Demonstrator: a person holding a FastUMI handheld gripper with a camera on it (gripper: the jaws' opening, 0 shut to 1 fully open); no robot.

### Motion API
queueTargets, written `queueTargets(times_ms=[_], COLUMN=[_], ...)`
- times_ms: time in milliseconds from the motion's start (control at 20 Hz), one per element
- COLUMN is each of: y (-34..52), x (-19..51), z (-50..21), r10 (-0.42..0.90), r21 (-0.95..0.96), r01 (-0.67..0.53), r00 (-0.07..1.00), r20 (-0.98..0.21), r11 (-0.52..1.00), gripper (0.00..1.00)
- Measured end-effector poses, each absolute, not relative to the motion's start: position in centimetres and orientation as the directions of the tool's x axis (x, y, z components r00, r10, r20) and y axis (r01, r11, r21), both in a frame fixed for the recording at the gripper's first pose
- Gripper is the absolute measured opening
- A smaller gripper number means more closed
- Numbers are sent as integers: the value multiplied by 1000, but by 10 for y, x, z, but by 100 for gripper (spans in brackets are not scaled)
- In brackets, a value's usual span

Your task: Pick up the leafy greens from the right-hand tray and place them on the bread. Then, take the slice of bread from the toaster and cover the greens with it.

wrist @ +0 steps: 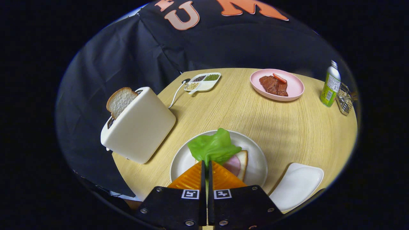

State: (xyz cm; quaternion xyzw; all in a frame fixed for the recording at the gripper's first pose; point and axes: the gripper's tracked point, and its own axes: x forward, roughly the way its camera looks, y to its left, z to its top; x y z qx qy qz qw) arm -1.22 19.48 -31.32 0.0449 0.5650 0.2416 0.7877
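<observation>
One lettuce leaf (213,147), pinched by closed tongs (206,166), hangs above the plated bread (242,163); releasing off-centre risks it sliding.

Wall: black creased cloth (127,57), from 9 to 2 o'clock behind the worktop.
Worktop: pale wood-grain top (271,124), rounded edge.
Light: soft, even.

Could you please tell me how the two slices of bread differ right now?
The toaster slice stands upright in the toaster, bare. The plate slice lies flat on the white plate, under ham and greens pinched in the hand-held gripper. Both are pale with brown crusts.
</observation>
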Motion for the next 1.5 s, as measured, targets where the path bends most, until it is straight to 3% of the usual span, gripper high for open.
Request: queueTargets(times_ms=[350, 450, 900, 1200, 1500], y=[187, 184, 174, 192, 238], x=[-6, -4, 8, 20, 20], z=[-333, -336, -317, -272, -218], r10=[389, 365, 305, 330, 396], r21=[309, 275, 182, 184, 248], r01=[-312, -326, -353, -373, -400], r00=[243, 260, 334, 378, 348], r20=[-888, -894, -892, -865, -850], r11=[899, 904, 918, 909, 882], gripper=[5, 11, 65, 79, 89])
